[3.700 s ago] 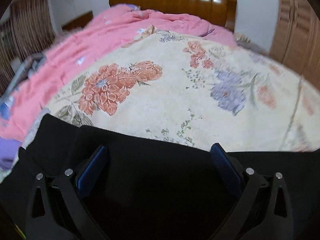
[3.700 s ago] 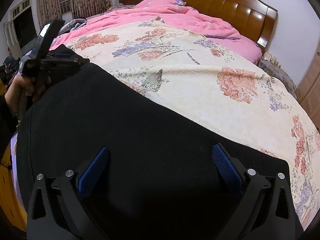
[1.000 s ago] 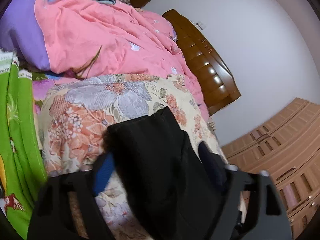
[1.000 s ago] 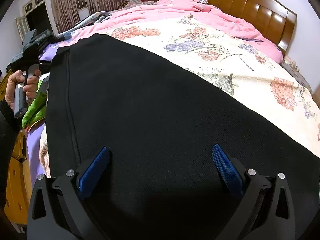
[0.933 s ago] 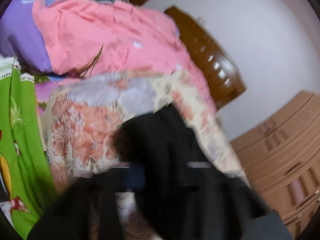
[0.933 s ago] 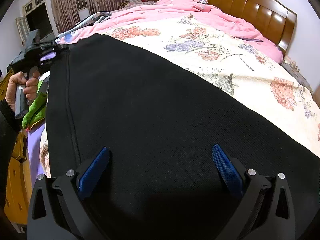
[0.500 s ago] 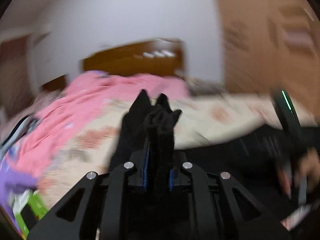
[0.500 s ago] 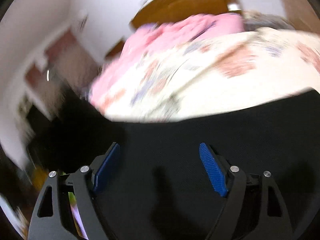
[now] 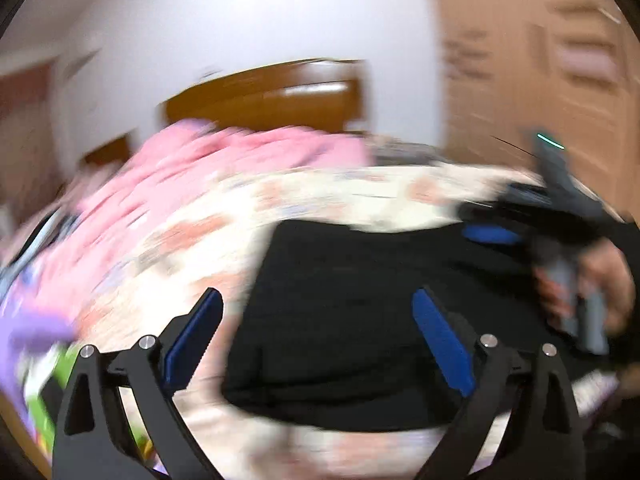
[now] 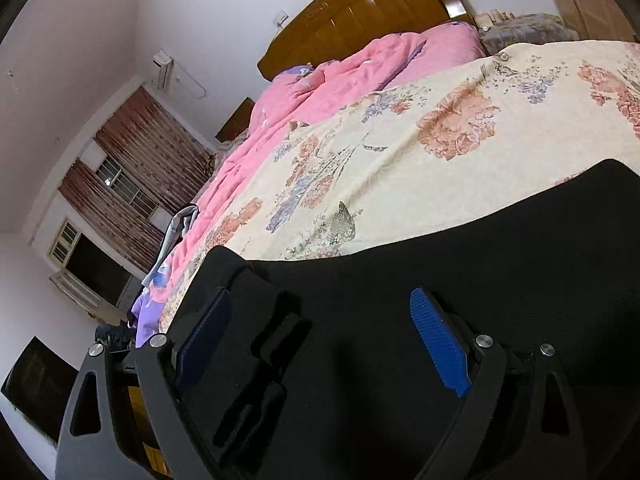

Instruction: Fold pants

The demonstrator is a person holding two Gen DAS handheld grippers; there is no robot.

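The black pants (image 9: 360, 320) lie folded on the floral bedspread (image 9: 320, 196); the left wrist view is motion-blurred. My left gripper (image 9: 316, 332) is open and empty above the pants' left edge. The right gripper shows at the right of that view (image 9: 492, 236), held by a hand. In the right wrist view the pants (image 10: 480, 260) fill the lower frame and my right gripper (image 10: 320, 332) is open just over them, with the folded layers' left end (image 10: 256, 344) between its fingers.
A pink quilt (image 10: 328, 76) lies along the bed's far side below the wooden headboard (image 10: 368, 8). A wooden wardrobe (image 9: 540, 60) stands to the right. Loose clothes (image 10: 176, 232) lie at the bed's left edge, with a curtained window (image 10: 132, 176) behind.
My left gripper carried the pants' end over toward the right gripper, then opened and let it go. The pants now lie doubled over. The right gripper tilted and stayed open.
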